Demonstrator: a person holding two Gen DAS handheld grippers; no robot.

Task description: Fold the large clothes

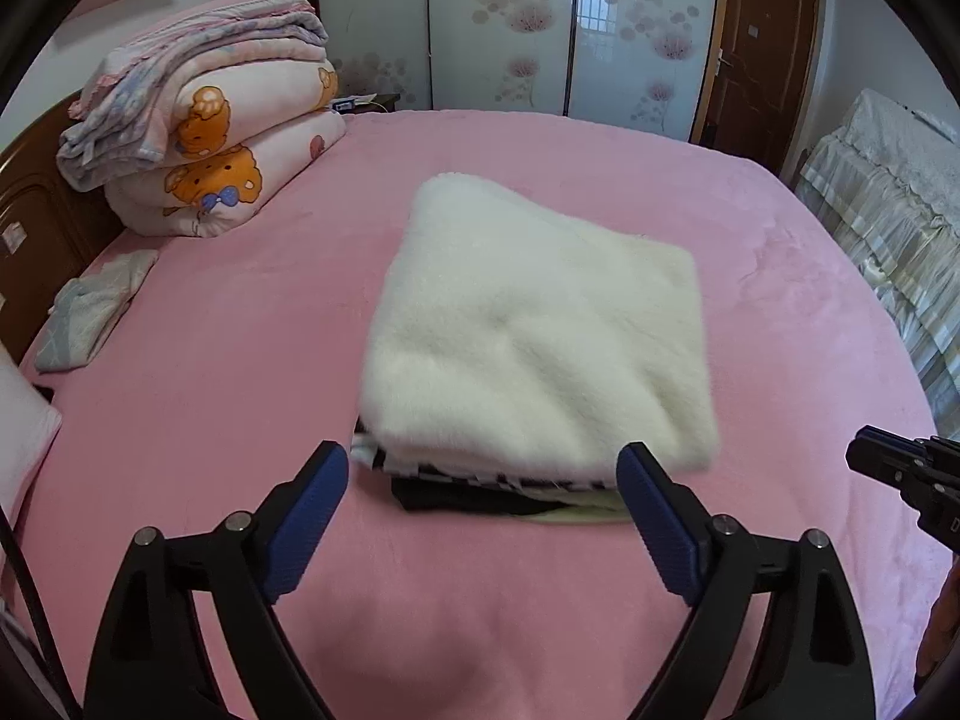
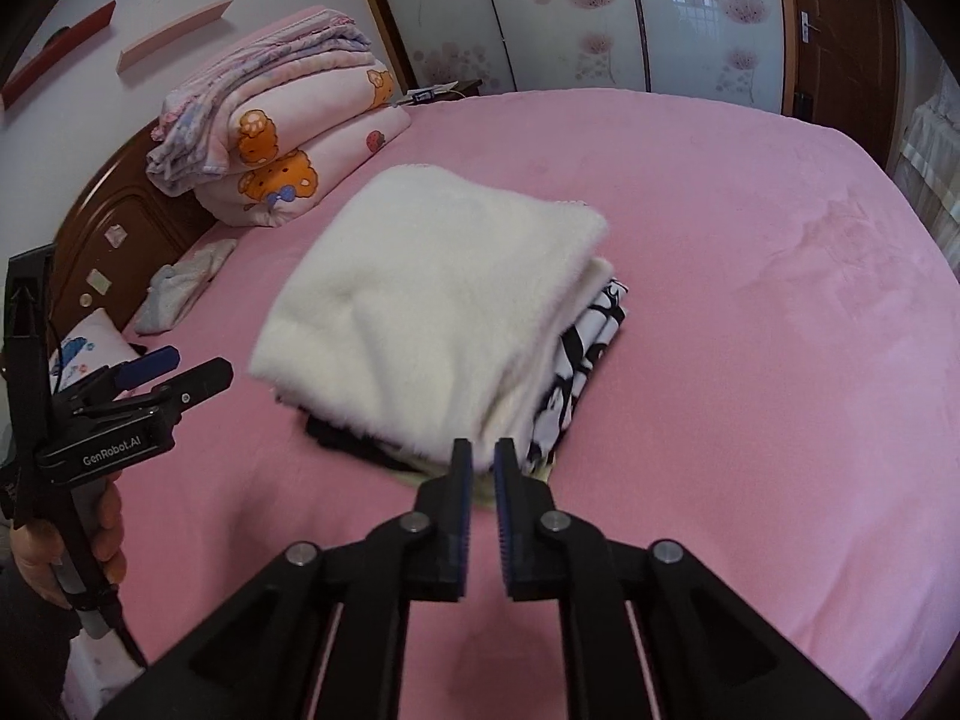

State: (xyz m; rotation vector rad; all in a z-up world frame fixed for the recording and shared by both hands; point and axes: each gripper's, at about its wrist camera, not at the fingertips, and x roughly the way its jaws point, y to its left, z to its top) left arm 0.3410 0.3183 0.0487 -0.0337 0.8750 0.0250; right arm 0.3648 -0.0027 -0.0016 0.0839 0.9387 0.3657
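Note:
A folded fluffy white garment point(image 1: 534, 330) lies on top of a stack of folded clothes on the pink bed point(image 1: 240, 312); it also shows in the right wrist view point(image 2: 420, 312). Black-and-white patterned clothes point(image 2: 582, 372) and dark ones point(image 1: 480, 495) lie under it. My left gripper point(image 1: 483, 474) is open wide and empty, just in front of the stack. My right gripper point(image 2: 483, 456) is nearly closed with a narrow gap, empty, its tips at the stack's near corner. The left gripper also shows in the right wrist view point(image 2: 174, 369), and the right gripper's body shows at the right edge of the left wrist view.
A pile of folded pink quilts point(image 1: 210, 138) sits at the head of the bed by the wooden headboard point(image 1: 36, 228). A small pale cloth point(image 1: 90, 312) lies near it. A pillow point(image 2: 90, 348) lies at the left. Wardrobe doors point(image 1: 510, 24) stand behind the bed.

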